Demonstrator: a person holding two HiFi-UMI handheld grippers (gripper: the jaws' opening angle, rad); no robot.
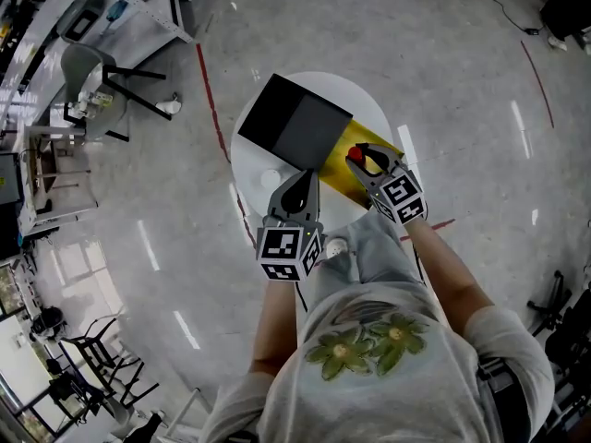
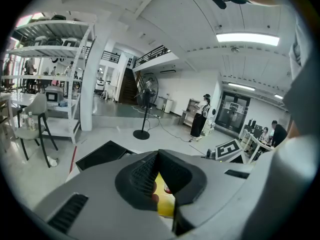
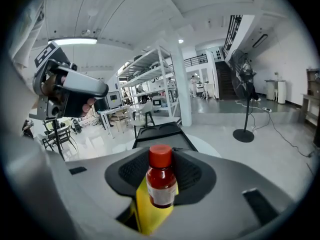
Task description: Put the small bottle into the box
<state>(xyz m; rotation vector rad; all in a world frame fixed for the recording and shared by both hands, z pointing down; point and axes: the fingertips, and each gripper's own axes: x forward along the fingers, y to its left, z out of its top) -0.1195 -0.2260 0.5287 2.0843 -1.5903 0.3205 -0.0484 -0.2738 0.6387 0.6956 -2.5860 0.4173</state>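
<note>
**Q:** How are the jaws set, and where is the small bottle located?

**A:** The jaws of the right gripper (image 3: 161, 159) are clamped on the small bottle (image 3: 161, 185). It is gripped at the upper body, with the red cap left standing clear above the pads. The bottle is held upright over a yellow flat item (image 1: 380, 144). The jaws of the left gripper (image 2: 158, 156) are brought together at the tips, and nothing is held between them.

**Q:** How is the bottle expected to handle?

**A:** It is judged to be light and rigid, with a smooth, labelled wall. Some slip is to be expected if the squeeze is eased. A hold on the body is advised rather than on the cap.

**Q:** What is found beyond the grippers?

**A:** The black box (image 1: 294, 123) is set on a white round table (image 1: 247, 169), just beyond the yellow item. Its top appears open.

**Q:** What is shown by one view and not by another?

**A:** The grip on the bottle and its label are shown only in the right gripper view. The closed left jaws are confirmed in the left gripper view. The layout of box, table and both grippers is given only by the head view.
</note>
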